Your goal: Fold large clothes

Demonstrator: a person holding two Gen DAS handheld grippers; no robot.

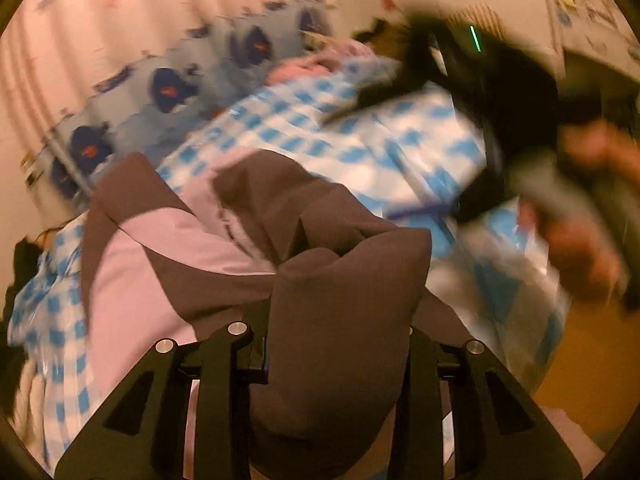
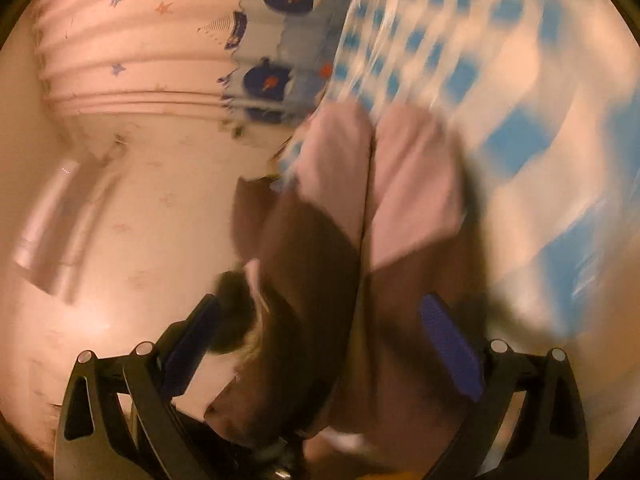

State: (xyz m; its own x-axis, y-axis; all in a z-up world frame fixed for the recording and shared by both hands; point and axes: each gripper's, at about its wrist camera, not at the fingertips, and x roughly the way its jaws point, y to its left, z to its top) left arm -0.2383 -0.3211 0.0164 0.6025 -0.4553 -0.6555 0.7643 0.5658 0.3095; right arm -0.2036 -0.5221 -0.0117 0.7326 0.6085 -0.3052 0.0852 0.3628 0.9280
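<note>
A brown and pale pink garment (image 1: 224, 240) lies bunched on a blue and white checked cloth (image 1: 360, 140). My left gripper (image 1: 340, 344) is shut on a thick fold of its brown fabric, which hides the fingertips. In the right wrist view the same garment (image 2: 340, 220) runs between the two blue pads (image 2: 448, 344) of my right gripper (image 2: 320, 320), whose jaws stand wide apart. The right gripper also shows as a dark blurred shape at the upper right of the left wrist view (image 1: 480, 80), held by a hand (image 1: 588, 200).
A pink curtain with stars (image 2: 140, 60) hangs behind. A light blue cloth with dark blue prints (image 1: 168, 92) lies beyond the checked cloth. A pink item (image 1: 320, 60) sits at the far edge. Yellow-brown floor (image 1: 592, 360) shows at the right.
</note>
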